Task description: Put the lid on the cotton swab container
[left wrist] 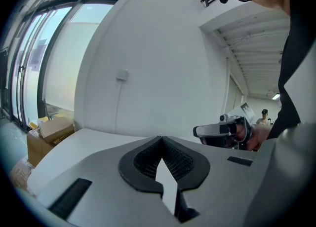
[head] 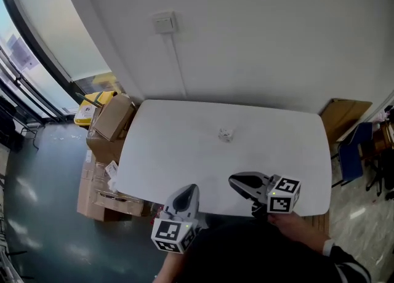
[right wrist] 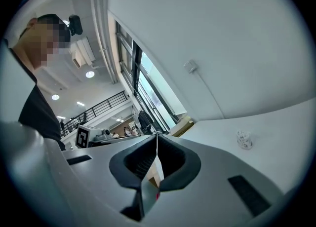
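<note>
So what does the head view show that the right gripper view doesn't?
Only the head view: the blue chair, a brown board, and the person's hand on the right tool. Only the right gripper view: ceiling lights, a balcony railing, and that tool's shut jaws up close. Both: the white table, the small clear container, and the wall switch.

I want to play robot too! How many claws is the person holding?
2. The left claw is at the table's near edge, and the right claw is beside it, over the table. Both are shut and empty.
</note>
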Demonstrator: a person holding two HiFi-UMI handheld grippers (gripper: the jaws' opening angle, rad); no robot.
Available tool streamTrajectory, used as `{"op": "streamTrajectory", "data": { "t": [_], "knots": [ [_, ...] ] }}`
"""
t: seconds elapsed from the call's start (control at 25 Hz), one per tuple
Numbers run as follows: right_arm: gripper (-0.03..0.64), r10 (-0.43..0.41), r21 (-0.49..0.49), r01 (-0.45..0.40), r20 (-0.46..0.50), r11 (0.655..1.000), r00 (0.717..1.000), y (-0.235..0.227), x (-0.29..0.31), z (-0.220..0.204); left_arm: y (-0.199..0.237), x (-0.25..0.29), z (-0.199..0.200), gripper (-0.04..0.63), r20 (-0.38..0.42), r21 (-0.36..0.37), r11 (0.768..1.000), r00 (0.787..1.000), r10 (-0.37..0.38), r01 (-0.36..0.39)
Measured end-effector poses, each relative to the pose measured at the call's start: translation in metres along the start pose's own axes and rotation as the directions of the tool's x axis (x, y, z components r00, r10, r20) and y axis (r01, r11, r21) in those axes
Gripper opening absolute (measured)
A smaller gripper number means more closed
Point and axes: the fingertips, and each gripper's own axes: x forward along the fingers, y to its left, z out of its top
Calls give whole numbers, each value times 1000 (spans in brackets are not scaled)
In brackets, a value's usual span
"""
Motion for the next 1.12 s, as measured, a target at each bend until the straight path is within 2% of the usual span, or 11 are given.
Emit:
{"op": "streamTrajectory", "data": {
  "t": [0.2, 0.48, 0.68, 1.12],
  "knots": [
    [17, -62, 25, 61, 16, 998, 998, -7, 23, -4, 34, 15, -4, 11, -32, 15, 998, 998, -59, 60],
    [17, -149, 59, 147, 26, 987, 989, -29, -1, -8, 27, 45, -3, 11, -42, 9, 992, 991, -124, 124],
    [17, -175, 80, 171, 42, 982, 984, -55, -29, 1, 8, 69, 2, 11, -49, -1, 992, 990, -129, 129],
    [17, -127, 97, 127, -7, 987, 992, -113, -49, 7, -13, 123, 0, 11, -91, -12, 997, 993, -80, 80]
  ]
}}
